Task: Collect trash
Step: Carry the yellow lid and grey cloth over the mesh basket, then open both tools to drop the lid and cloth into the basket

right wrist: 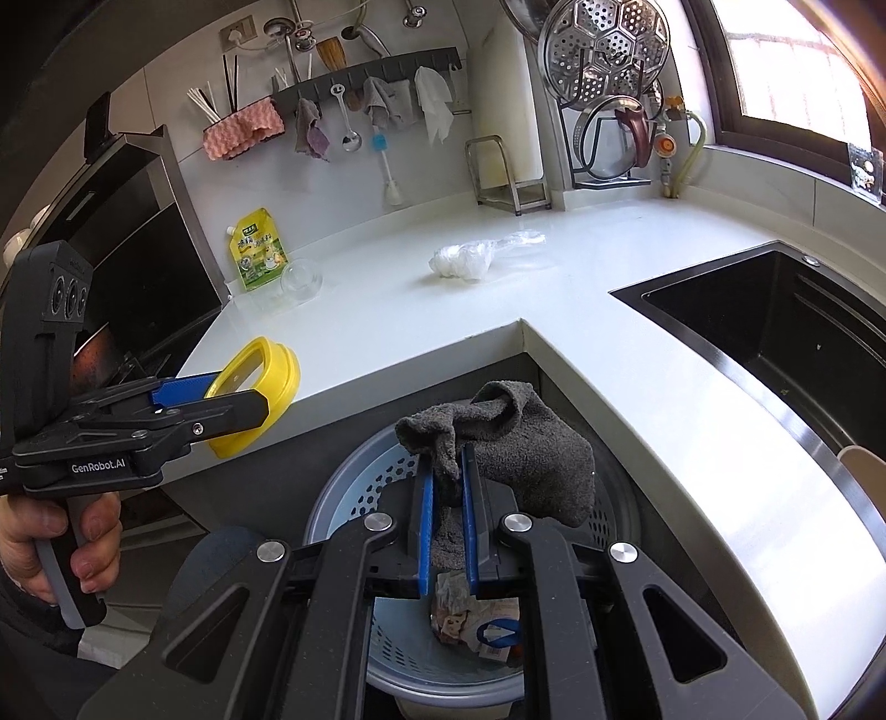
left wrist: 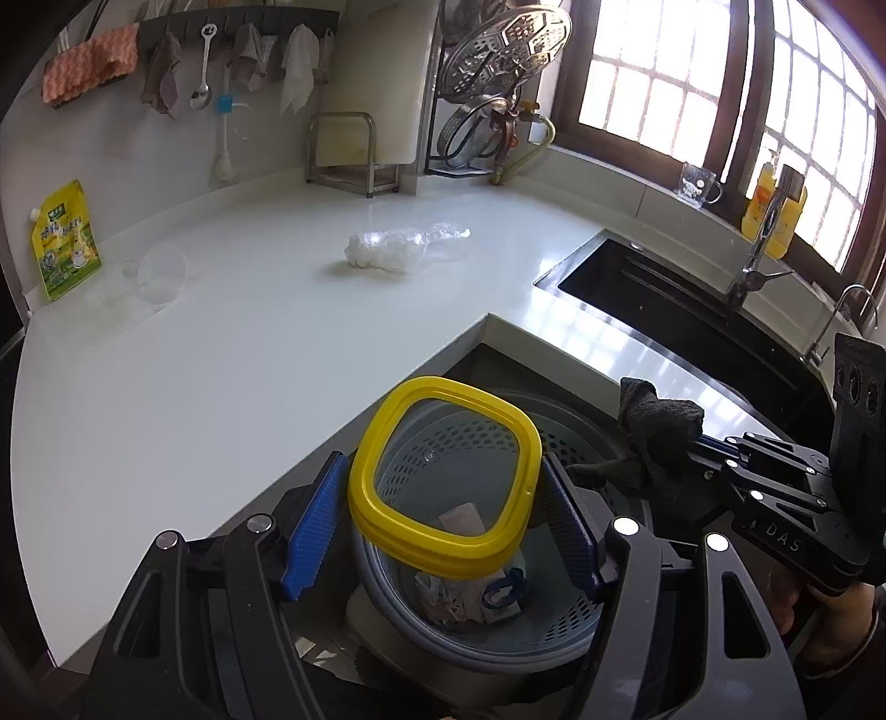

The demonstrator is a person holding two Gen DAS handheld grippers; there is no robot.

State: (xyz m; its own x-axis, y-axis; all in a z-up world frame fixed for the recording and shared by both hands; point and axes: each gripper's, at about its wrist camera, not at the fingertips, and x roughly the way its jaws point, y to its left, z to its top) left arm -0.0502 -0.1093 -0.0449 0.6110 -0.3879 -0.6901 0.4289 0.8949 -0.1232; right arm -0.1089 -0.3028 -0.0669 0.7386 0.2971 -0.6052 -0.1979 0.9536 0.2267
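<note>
Left gripper (left wrist: 443,531) holding yellow lid (left wrist: 444,476), right gripper (right wrist: 447,515) pinching grey cloth (right wrist: 531,448), both hovering over bin (right wrist: 354,487). Trash already inside; plastic wrap (right wrist: 470,256) at 12 o'clock is still waiting.

White countertop (left wrist: 194,399), L-shaped. Black sink (right wrist: 786,332) w/ chrome tap (left wrist: 758,260) at right. Yellow-green pouch (left wrist: 65,239) against backsplash, clear glass bowl (right wrist: 302,279) just beside. Wall rail: pink cloth (right wrist: 243,133), spoon (left wrist: 204,66), rags. Steamer insert (right wrist: 606,44) on rack in corner. Orange bottle (left wrist: 772,213) on windowsill.
</note>
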